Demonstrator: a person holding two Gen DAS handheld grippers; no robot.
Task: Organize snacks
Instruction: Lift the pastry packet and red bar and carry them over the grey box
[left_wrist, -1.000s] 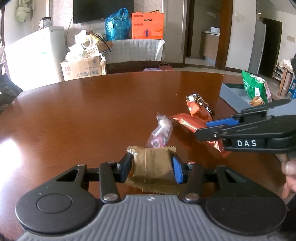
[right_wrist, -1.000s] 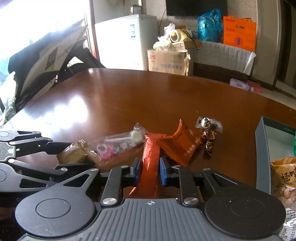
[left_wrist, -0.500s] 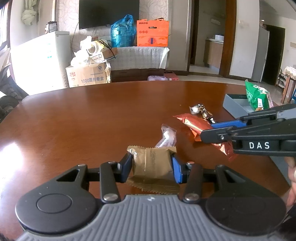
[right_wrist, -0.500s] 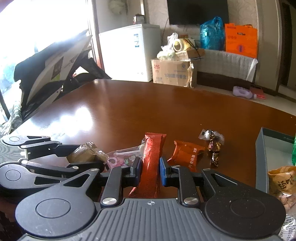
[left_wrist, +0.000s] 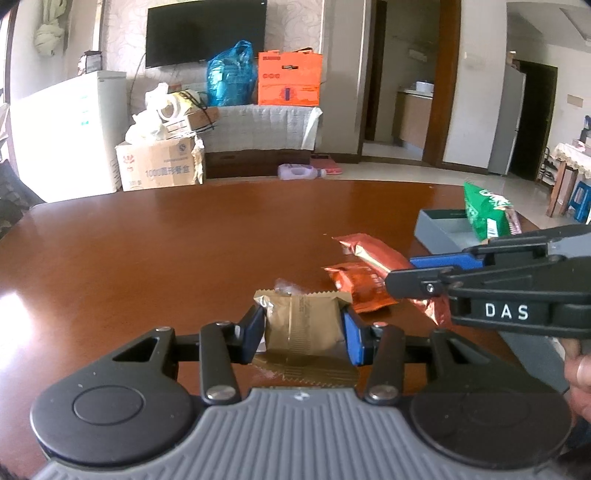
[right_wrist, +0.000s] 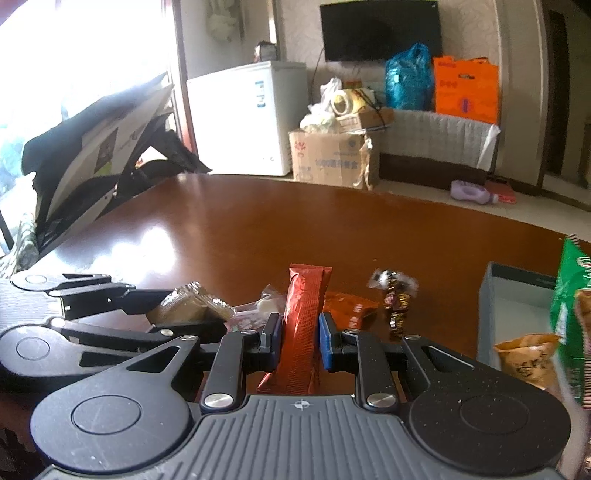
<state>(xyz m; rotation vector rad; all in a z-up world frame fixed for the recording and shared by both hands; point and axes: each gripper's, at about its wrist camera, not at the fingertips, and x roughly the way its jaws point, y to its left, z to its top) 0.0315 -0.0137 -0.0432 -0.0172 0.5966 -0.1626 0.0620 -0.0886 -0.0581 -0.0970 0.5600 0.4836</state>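
- Left gripper (left_wrist: 303, 326): jaws pinching the tan packet (left_wrist: 301, 325) across its middle, held above the counter (left_wrist: 166, 251).
- Right gripper (right_wrist: 298, 338): jaws clamped on the red bar (right_wrist: 303, 325), standing upright.
- Both look light, crinkly and slick; a mid-body pinch beats grabbing the crimped ends.
- Orange pack (left_wrist: 360, 290) and dark candy (right_wrist: 397, 299) lie loose on the counter.
- Grey box (left_wrist: 441, 230) to the right holds a green bag (left_wrist: 484, 218), probably the drop spot.
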